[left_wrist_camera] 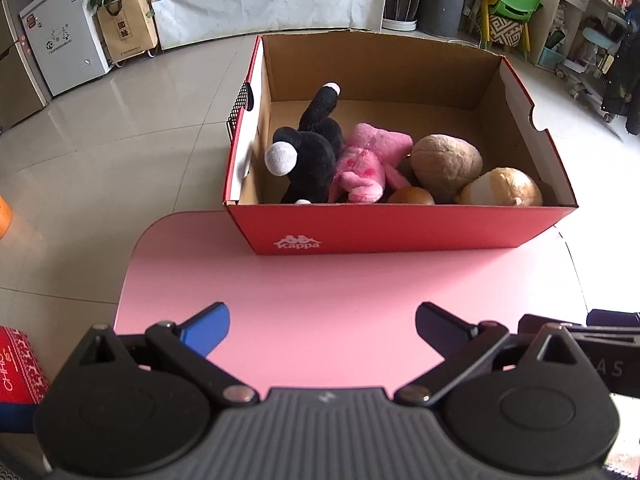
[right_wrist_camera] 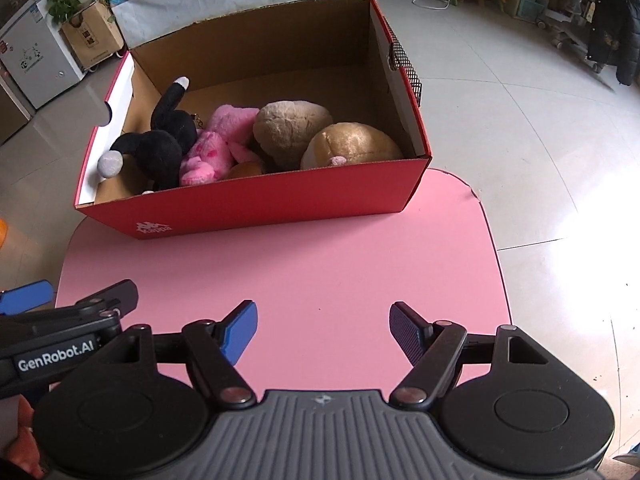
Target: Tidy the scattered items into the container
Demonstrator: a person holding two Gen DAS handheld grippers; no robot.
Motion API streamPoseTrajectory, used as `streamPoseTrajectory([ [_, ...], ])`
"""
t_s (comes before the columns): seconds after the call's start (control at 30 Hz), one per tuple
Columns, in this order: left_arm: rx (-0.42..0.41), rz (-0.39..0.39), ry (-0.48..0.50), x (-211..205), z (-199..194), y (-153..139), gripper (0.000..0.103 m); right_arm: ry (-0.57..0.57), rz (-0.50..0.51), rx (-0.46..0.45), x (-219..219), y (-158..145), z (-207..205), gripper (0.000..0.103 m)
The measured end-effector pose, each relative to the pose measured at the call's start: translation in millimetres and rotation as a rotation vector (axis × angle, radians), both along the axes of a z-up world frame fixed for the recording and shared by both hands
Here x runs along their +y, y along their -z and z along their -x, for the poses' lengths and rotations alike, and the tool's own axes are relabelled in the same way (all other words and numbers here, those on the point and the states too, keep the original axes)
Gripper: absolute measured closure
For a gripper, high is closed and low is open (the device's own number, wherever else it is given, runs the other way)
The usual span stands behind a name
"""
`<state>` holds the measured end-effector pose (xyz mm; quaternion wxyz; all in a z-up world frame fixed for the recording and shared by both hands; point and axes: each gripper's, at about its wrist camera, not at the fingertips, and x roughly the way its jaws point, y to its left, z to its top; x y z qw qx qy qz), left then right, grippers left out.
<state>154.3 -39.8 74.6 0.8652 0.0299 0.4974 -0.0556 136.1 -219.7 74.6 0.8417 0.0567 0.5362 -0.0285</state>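
The left gripper (left_wrist_camera: 322, 330) hangs over the pale pink table (left_wrist_camera: 320, 288), fingers spread wide with nothing between them. Beyond it, the red cardboard shoebox (left_wrist_camera: 400, 232) holds, from left, a black plush toy (left_wrist_camera: 312, 148), a pink plush toy (left_wrist_camera: 364, 164) and tan stuffed toys (left_wrist_camera: 446, 166). The right gripper (right_wrist_camera: 323, 330) is likewise wide and empty.

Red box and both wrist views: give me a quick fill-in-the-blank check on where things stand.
1. The plush toys lie inside the ____ box.
2. The box stands on a ____ table.
3. Between the black toy and the tan toys lies a ____ one.
4. Both grippers, left gripper and right gripper, hold ____.

Answers: red; pink; pink; nothing
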Motion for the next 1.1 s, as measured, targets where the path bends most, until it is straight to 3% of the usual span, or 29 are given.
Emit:
streamPoseTrajectory([
  [0.37, 0.004, -0.063, 0.023, -3, 0, 15, 0.000, 0.006, 0.049, 0.013, 9, 11, -4, 0.029],
  [1.1, 0.004, -0.071, 0.019, -16, -6, 20, 0.000, 0.023, 0.018, 0.006, -5, 12, -7, 0.029],
])
